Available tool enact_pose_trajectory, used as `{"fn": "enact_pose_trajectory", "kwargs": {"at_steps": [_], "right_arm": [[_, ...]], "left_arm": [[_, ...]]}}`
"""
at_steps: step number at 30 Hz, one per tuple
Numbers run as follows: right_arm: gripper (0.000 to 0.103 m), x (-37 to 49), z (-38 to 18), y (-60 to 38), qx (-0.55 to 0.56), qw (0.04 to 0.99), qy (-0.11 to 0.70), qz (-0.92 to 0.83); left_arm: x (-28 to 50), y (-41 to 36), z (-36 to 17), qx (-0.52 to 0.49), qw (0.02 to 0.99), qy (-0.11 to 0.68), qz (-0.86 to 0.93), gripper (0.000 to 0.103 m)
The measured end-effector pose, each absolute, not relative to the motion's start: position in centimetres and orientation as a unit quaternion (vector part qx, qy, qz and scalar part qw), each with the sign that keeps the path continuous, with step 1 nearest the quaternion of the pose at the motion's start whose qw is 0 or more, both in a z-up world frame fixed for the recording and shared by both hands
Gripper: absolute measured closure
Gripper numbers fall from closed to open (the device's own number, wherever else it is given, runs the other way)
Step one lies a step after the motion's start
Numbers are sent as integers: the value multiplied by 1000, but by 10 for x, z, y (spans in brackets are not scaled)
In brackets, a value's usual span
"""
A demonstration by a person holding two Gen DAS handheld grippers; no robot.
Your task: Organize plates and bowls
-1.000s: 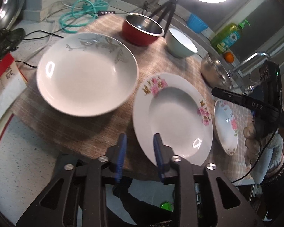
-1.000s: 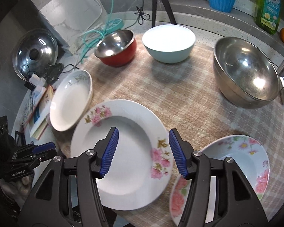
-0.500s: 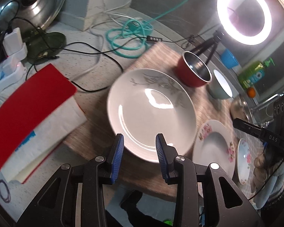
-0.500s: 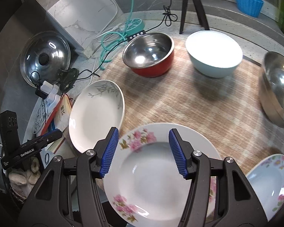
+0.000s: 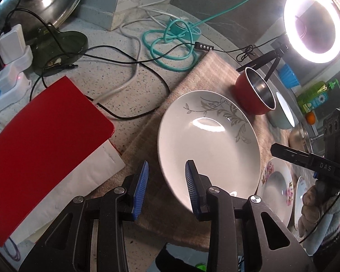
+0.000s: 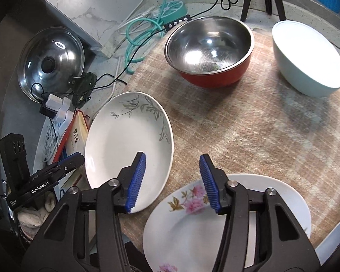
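**Lining up on the leaf-pattern plate's near rim**

The left gripper (image 5: pixel 166 189) has its fingers a modest gap apart, empty, straddling the near-left rim of the leaf-pattern plate (image 5: pixel 208 140) without pressing it. The right gripper (image 6: pixel 172 181) has just been narrowing; it holds nothing and hovers between that plate and the pink-flower plate (image 6: pixel 215 224). Both plates lie on the woven mat (image 6: pixel 249 122) on the counter (image 5: pixel 124 72). To grip well, one finger should slide under the rim before squeezing, with the plate kept level when lifted.
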State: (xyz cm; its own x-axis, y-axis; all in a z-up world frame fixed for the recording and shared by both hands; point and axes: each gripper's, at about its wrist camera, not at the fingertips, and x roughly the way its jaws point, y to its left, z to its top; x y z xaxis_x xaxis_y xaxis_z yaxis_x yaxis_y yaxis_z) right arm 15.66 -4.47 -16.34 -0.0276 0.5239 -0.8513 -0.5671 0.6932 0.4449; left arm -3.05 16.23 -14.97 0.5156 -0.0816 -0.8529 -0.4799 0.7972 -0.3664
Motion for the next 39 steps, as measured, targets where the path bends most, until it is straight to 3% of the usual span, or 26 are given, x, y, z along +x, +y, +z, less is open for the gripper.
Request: {"fn": "enact_pose_trajectory", "kwargs": {"at_steps": [7,18,27,39], "right_arm": [[70,160,-175,-31,-32,688,609,393],[89,163,-185,-18,-39,682,616,392],[91,163,-187,-15,-43,681,617,392],[91,159,-185,-18,-39,682,619,387]], "left_arm": [[-25,167,-157,-295,813,487,117,73],[-17,171,-165,-298,809,495,109,85],[-10,167,-170,-294,810,499,99,90],[-9,165,-166,-282,813,499,106,90]]}}
